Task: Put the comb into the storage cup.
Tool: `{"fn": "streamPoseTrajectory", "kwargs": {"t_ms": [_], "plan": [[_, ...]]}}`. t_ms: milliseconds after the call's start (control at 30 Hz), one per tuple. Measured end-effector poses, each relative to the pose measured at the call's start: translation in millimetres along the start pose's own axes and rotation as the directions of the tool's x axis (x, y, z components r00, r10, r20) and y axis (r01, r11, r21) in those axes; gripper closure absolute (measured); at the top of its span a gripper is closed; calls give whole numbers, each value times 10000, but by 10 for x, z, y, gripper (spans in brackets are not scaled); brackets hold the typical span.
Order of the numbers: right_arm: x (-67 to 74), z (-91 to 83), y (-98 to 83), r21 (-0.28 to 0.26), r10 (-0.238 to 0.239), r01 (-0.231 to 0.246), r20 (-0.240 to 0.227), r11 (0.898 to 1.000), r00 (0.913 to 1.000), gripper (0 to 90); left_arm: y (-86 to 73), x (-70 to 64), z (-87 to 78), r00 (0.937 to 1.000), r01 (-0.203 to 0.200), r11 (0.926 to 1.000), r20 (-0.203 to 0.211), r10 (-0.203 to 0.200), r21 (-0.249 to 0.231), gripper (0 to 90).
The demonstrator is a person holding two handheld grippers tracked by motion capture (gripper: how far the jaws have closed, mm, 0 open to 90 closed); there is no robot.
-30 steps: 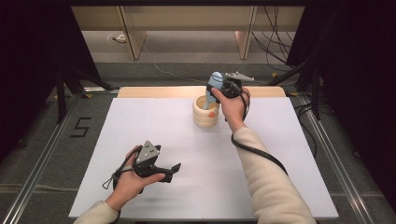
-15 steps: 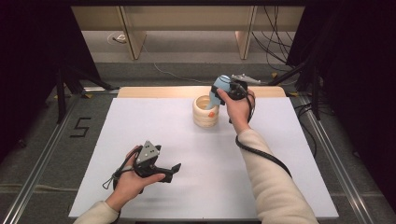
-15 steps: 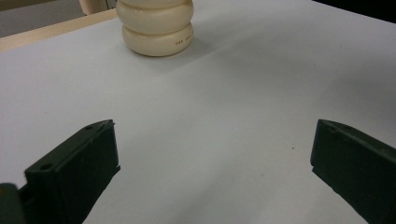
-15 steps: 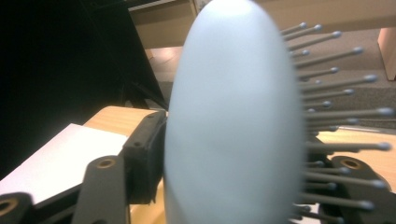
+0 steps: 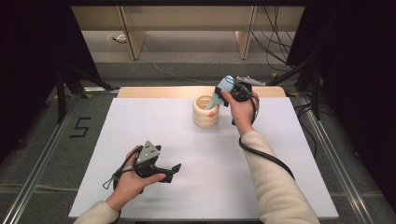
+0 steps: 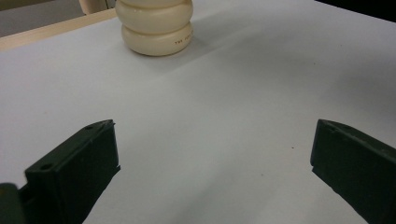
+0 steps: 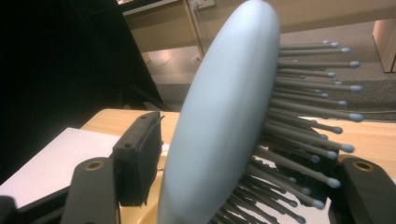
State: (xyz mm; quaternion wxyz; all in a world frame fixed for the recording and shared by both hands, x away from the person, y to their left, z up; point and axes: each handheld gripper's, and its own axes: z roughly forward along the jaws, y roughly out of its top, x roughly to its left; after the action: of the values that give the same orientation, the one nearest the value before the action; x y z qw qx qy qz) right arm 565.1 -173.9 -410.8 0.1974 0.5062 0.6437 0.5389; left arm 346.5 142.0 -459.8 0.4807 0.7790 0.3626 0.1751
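Right gripper (image 5: 229, 93) clamps pale blue hairbrush (image 5: 223, 88), now tipped further, handle entering cream ribbed holder (image 5: 205, 112) at table's (image 5: 280, 186) far edge. Judged: insertion underway. Left gripper (image 5: 173, 169) unmoved, jaws wide apart, empty, near front.

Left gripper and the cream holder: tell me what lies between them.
Nothing: between the open left gripper and the cream holder lies bare white table, as its own view and the high view show.
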Motion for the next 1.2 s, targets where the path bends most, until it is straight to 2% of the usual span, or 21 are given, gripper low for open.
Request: {"fn": "streamPoseTrajectory", "kwargs": {"t_ms": [267,467,767,867,1200], "plan": [[-13,-15,-33,-76,-50,49,-69,10000,10000,329,-1,-2,1,10000,-2,10000,2,2,4,4],[-26,-28,-60,-61,-88,87,-98,9999,9999,259,-2,-2,4,10000,1,10000,-2,-1,5,4],[-9,-58,-74,150,-464,466,-155,9988,9988,162,-5,-4,9,10000,21,10000,-1,-21,23,4],[-2,-75,-81,265,-662,665,-118,9974,9977,158,-5,-4,10,10000,11,10000,-4,-11,28,4],[3,-150,-72,293,-821,823,-73,9962,9966,152,-7,-1,11,10000,15,10000,-17,-15,35,4]]}}
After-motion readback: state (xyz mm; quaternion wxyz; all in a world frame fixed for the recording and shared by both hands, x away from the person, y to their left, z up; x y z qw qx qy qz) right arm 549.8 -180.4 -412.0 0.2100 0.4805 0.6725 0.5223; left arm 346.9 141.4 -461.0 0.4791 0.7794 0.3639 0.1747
